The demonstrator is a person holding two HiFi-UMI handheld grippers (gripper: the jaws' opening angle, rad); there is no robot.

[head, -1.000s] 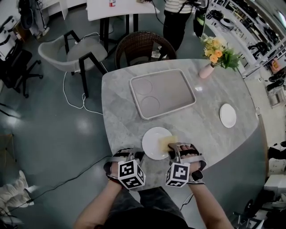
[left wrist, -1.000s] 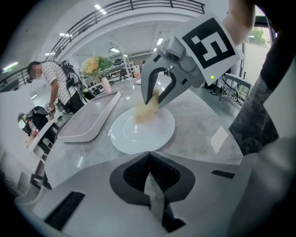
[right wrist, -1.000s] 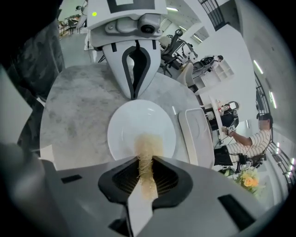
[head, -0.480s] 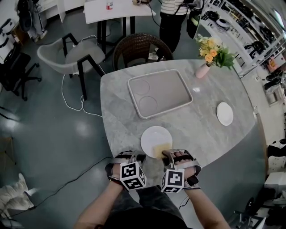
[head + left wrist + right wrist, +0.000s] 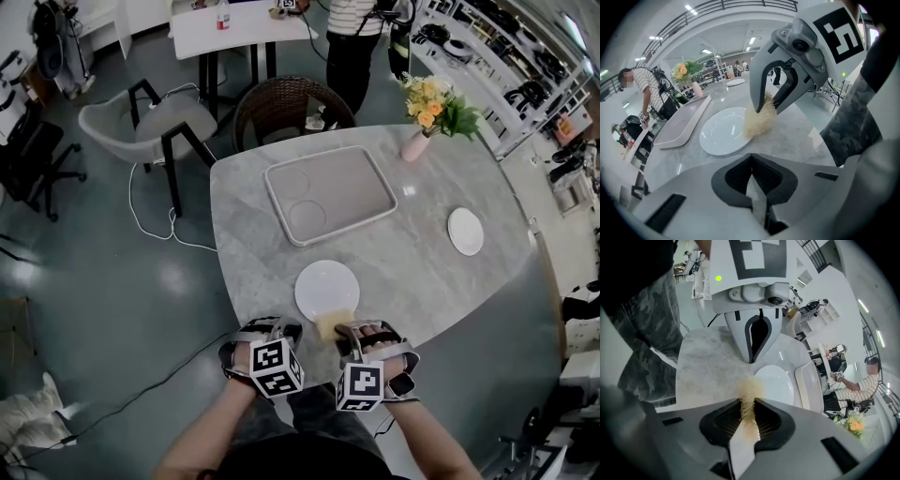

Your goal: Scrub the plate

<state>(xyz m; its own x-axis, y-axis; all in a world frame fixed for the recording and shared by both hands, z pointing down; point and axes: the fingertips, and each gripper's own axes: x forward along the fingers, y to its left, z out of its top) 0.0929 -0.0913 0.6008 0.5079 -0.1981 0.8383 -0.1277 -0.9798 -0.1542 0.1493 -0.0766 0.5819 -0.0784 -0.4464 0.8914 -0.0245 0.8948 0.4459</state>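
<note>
The right gripper has its jaws pressed together on a pale yellow fibrous scrubber; a tuft of it sticks out in front of the jaws. In the left gripper view the same right gripper points down and the scrubber touches the near rim of the white plate, partly over the plate and partly over the marble table. The left gripper has its jaws together with nothing between them. It hangs above the table edge, just beside the right gripper and apart from the plate.

In the head view both grippers are at the near edge of the table – the left gripper on the left, the right gripper on the right – with the scrubber at the near rim of the plate. Beyond the plate lies a grey rectangular tray with two round hollows. A smaller white plate lies well apart, on the right side. A pink vase with yellow and orange flowers stands near the far right corner. Behind the table there is a wicker chair, and a person stands further back.
</note>
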